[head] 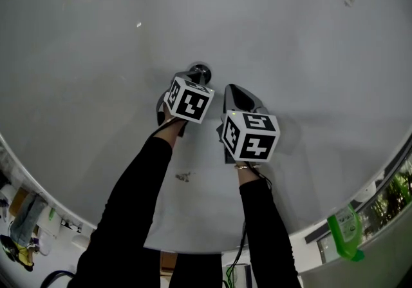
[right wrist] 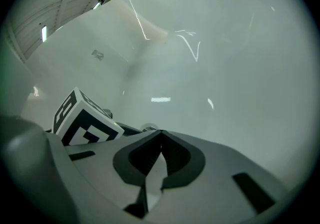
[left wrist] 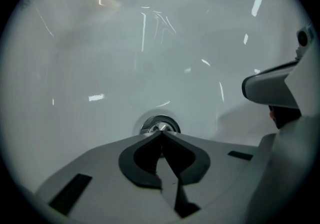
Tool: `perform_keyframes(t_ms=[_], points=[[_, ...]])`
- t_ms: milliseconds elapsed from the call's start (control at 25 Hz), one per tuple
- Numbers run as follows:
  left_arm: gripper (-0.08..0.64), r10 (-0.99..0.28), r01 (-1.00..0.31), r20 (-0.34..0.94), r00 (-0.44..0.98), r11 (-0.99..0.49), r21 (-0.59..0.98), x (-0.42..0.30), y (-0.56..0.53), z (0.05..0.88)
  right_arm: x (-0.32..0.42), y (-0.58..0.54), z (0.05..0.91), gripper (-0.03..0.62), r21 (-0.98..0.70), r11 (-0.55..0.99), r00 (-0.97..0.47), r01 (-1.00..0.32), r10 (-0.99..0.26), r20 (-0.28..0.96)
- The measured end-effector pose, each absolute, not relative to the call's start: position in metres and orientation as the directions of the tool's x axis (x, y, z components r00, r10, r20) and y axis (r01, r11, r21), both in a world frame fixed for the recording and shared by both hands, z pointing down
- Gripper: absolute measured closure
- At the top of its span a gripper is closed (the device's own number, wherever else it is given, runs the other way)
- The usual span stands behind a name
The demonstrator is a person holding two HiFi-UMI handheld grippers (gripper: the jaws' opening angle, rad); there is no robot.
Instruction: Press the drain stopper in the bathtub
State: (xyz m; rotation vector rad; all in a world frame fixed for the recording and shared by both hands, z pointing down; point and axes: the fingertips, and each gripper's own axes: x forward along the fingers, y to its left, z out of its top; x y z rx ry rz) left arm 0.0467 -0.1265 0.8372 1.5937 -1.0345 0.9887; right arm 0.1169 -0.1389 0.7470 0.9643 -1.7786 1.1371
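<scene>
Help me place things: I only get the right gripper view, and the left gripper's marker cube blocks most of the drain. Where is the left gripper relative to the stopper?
Observer: In the left gripper view, the left gripper, fingers shut, points straight at the chrome drain stopper. Its tips overlap the stopper's near edge.
Operator: And where does my right gripper sit?
Observer: The head view shows the right gripper just right of the stopper, over bare bathtub floor.
</scene>
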Motion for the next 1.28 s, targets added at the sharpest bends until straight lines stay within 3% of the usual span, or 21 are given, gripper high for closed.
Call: perform_keyframes(t_ms=[320,1280], points=[[0.555,-0.207,-0.931,0.912,0.353,-0.178,0.32,0.043,-0.128,0.819,0.117,-0.135,0.737,0.592,-0.345,0.271,-0.398,-0.899,-0.176,0.9],[0.555,-0.38,-0.922,0.84,0.388,-0.163,0.352,-0.001,-0.157,0.651,0.105,-0.149,0.643,0.592,-0.39,0.297,-0.463,-0.871,-0.238,0.854]])
